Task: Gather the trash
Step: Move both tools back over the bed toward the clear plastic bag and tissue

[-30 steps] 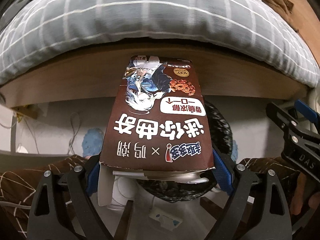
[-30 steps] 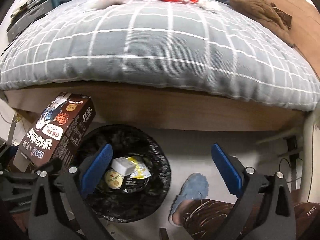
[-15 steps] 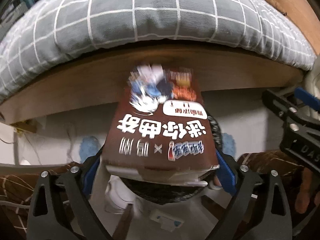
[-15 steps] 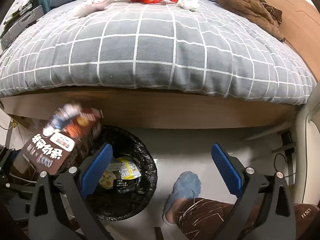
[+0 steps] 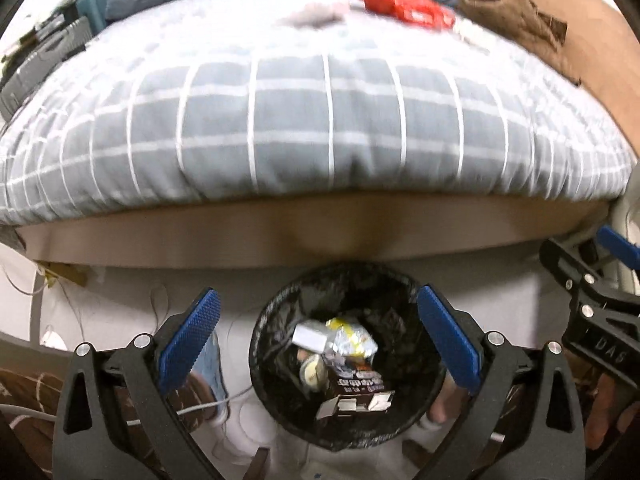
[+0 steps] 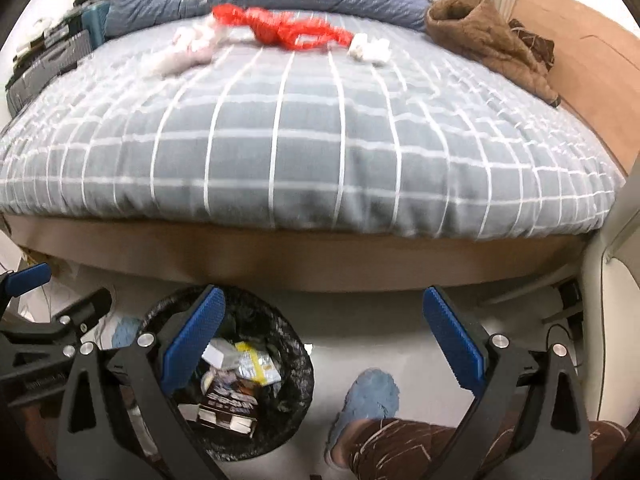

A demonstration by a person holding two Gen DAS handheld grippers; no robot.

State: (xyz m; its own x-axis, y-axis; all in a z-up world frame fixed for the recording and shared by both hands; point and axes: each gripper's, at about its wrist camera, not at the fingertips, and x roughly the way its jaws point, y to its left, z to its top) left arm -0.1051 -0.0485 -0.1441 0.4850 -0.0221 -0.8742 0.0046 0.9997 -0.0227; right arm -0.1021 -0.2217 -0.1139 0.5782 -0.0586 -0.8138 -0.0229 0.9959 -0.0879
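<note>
**Box dropped in bin; more trash left on bed**

Left gripper [image 5: 318, 340]: jaws have just been opening and now stand wide apart, w/ nothing between the blue ribbed pads. It is held directly over the round bin lined w/ a black plastic bag [image 5: 276, 320], pointed steeply down, presumably so the release falls straight in.

Right gripper [image 6: 322, 342]: jaws likewise spread wide, empty. It is kept just beside the bin, over bare pale floor, apparently free for the next pick.

Inside the bin, the brown printed cardboard snack box [image 5: 358, 390] is seen lying tilted on top of other rubbish: a crumpled yellow-and-silver foil wrapper [image 5: 352, 338] and a small white carton [image 5: 308, 336]. Box is fully inside the rim, so that item is judged done.

Near the bin, a person's foot in a light-blue fuzzy slipper [image 6: 370, 396] and a brown patterned trouser leg [image 6: 404, 446] are visible; the bin is evidently placed at the person's feet, against the wooden bed frame [image 6: 320, 258], for easy reach.

Further off, on the grey quilt w/ white grid lines [image 6: 304, 140], remaining trash is seen: a crumpled red plastic bag [image 6: 280, 30], a pale pink-white crumpled wad [image 6: 188, 50] to its left, and small white tissue balls [image 6: 370, 50] to its right. All lie well apart from the bin. A brown fleece garment [image 6: 486, 38] is lying at the far right; prob. not trash.

Task judged partway through; next pick is likely on the bed.
</note>
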